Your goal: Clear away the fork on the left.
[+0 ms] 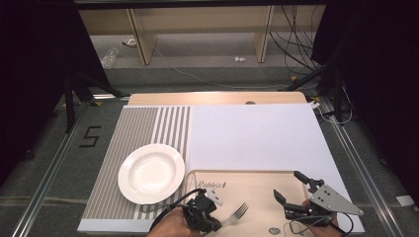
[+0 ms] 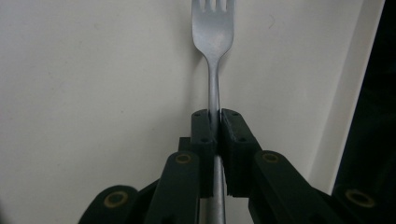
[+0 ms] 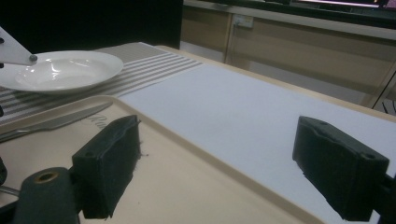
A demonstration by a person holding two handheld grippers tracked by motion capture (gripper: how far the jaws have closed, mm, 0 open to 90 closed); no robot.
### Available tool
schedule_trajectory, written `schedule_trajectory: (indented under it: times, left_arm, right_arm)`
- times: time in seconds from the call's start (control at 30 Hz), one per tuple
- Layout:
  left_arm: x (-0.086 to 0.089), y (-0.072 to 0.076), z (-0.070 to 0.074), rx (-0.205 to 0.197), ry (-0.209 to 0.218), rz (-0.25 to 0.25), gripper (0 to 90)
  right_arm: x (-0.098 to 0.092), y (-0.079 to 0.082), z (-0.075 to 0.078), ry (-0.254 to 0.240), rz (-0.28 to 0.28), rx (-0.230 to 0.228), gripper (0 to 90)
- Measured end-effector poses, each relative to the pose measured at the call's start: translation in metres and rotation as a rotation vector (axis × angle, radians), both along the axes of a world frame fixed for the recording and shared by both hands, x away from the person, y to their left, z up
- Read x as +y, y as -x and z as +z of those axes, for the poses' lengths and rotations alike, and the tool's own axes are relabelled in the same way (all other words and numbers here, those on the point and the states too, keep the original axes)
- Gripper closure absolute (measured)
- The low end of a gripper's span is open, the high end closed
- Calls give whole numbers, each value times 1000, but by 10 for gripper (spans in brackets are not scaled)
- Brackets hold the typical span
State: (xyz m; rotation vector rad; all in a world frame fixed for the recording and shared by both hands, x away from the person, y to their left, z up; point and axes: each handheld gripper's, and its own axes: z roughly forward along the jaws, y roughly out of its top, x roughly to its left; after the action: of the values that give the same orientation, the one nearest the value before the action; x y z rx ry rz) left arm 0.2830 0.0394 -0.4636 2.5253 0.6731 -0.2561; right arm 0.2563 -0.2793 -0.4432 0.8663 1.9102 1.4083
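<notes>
Here the left tongs [image 2: 215,128] clamp the fork [image 2: 214,28]; the right tongs [image 3: 215,168], gaping wide, reveal a knife [image 3: 56,122].

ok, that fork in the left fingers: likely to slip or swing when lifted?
The fork looks like stiff, smooth metal, so probably slippery. The left gripper pinches its thin handle, tines far out, so it may pivot. Likely light; it should not bend.

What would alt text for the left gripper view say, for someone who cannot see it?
Two black tongs rise from the bottom of the picture, shut on the handle of a silver fork. The fork points straight up the picture, its prongs cut off by the top edge, over a cream tray whose raised rim runs down the right side.
</notes>
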Motion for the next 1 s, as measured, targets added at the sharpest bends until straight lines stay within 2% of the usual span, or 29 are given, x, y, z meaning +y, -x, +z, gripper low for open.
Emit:
schedule_trajectory:
  times: [0.1, 0.3, 0.33, 0.4, 0.5, 0.63, 0.73, 0.9, 1.0]
  left_arm:
    - [-1, 1, -1, -8, -25, -10, 834]
    - [-2, 2, -2, -26, -26, -24, 820]
    - [-2, 2, -1, -21, -20, -23, 772]
    - [-1, 2, 2, -36, -17, -28, 622]
    - [0, 3, 9, -96, 14, 2, 456]
    - [1, 4, 14, -155, 47, 14, 390]
    - [-2, 6, 13, -171, 57, -2, 437]
    - [-6, 12, 13, -194, 71, -40, 680]
    - [-8, 14, 13, -210, 79, -43, 772]
  right_arm:
    - [0, 0, 0, 0, 1, -3, 161]
    - [0, 0, 0, 1, 3, -1, 161]
    - [0, 0, 0, 1, 2, 1, 161]
    - [0, 0, 0, 2, 4, -1, 161]
    - [0, 0, 0, 4, 4, 0, 161]
    - [1, 0, -1, 5, 7, 1, 161]
    - [1, 0, -1, 3, 6, -1, 161]
    - [1, 0, -1, 4, 7, -1, 161]
    - [1, 0, -1, 6, 6, -1, 161]
